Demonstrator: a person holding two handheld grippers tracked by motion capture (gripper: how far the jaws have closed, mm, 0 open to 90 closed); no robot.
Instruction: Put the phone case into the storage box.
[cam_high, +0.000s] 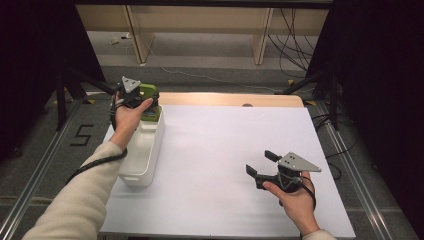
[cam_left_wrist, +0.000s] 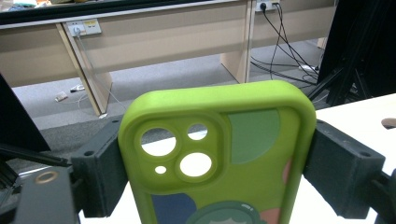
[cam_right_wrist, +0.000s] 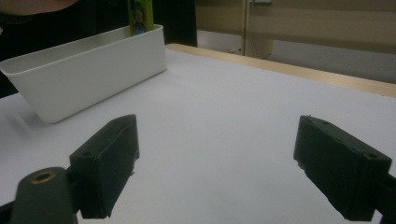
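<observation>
Left gripper clamped across the flanks of green phone case, one pad on each long side, camera cut-outs uppermost. Held upright, presumably so the narrow end goes down first into white bin. From above, case at about 10 o'clock on table, over the far end of the bin; whether touching the bin floor: cannot tell. Right gripper spread wide, nothing between the pads, parked at about 5 o'clock just above the bare tabletop, likely kept out of the way. Bin set lengthwise along the table's left edge, near end close to the rim. Little slack between bin walls and case. Wide open sheet from centre to 3 o'clock for any repositioning.
</observation>
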